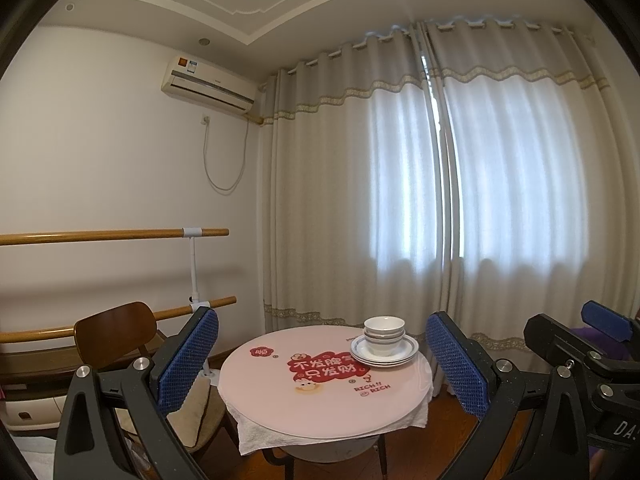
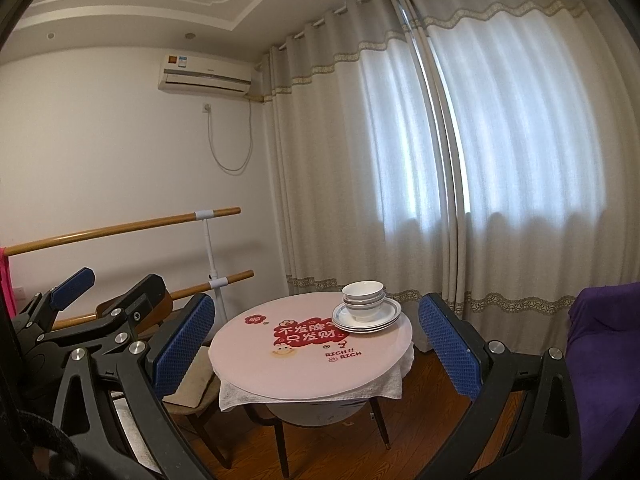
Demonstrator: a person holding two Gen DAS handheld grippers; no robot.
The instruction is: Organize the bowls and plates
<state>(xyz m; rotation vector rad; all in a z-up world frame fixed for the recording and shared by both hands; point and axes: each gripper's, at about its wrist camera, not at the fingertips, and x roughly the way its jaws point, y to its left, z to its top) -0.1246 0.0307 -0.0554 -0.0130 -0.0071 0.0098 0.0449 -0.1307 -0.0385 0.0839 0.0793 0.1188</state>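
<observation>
A stack of white bowls [image 1: 384, 336] sits nested on a stack of white blue-rimmed plates [image 1: 406, 354] at the far right of a round pink table [image 1: 320, 400]. The right wrist view shows the same bowls [image 2: 364, 300], plates [image 2: 390, 314] and table [image 2: 304, 364]. My left gripper [image 1: 322, 360] is open and empty, held back from the table. My right gripper [image 2: 316, 344] is open and empty, also well short of the table. The right gripper shows at the right edge of the left wrist view [image 1: 580, 344], and the left gripper at the left of the right wrist view [image 2: 100, 304].
A brown wooden chair [image 1: 116, 332] with a cushion stands left of the table. Wooden barre rails [image 1: 112, 236] run along the left wall. Long curtains [image 1: 440, 200] hang behind the table. A purple-covered seat [image 2: 600, 360] is at the right. The floor is wood.
</observation>
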